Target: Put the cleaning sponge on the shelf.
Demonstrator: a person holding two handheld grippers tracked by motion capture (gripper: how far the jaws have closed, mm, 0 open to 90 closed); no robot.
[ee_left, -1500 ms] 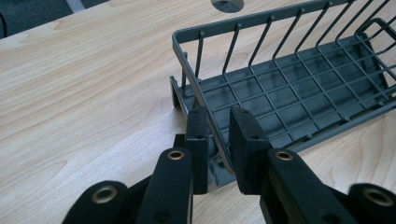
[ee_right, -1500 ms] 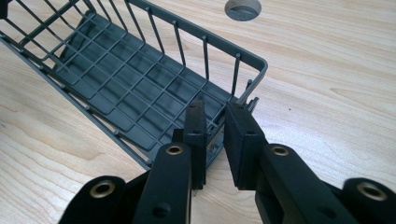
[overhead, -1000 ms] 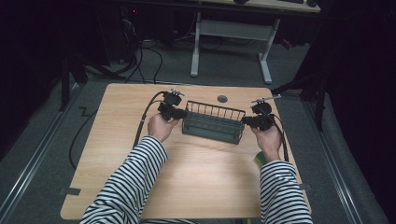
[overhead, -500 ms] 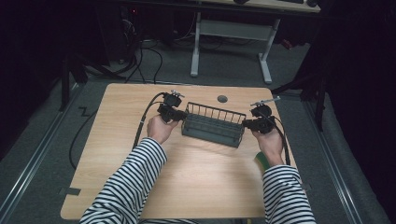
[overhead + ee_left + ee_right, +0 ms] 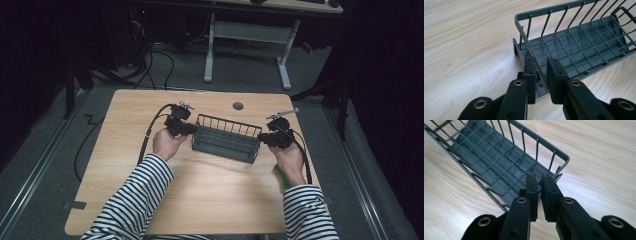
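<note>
- Item: dark wire rack (image 5: 226,141), lying on the wooden desk (image 5: 210,200) near its far middle, between the two hands and slightly askew to the desk's edge.
- Left gripper (image 5: 541,72): clamped on the rim wire of the rack's left end.
- Right gripper (image 5: 539,188): clamped on the wire of the rack's right end, pads nearly together.
- Risk: thin wire offers little purchase (the pads catch one strand each); an uneven lift could let one end slip out and drop, or twist the rack.
- Risk: pulling the hands apart could spring the frame free.
- Change since a second ago: the rack's right end and the right hand have shifted slightly; both grips hold as before.
</note>
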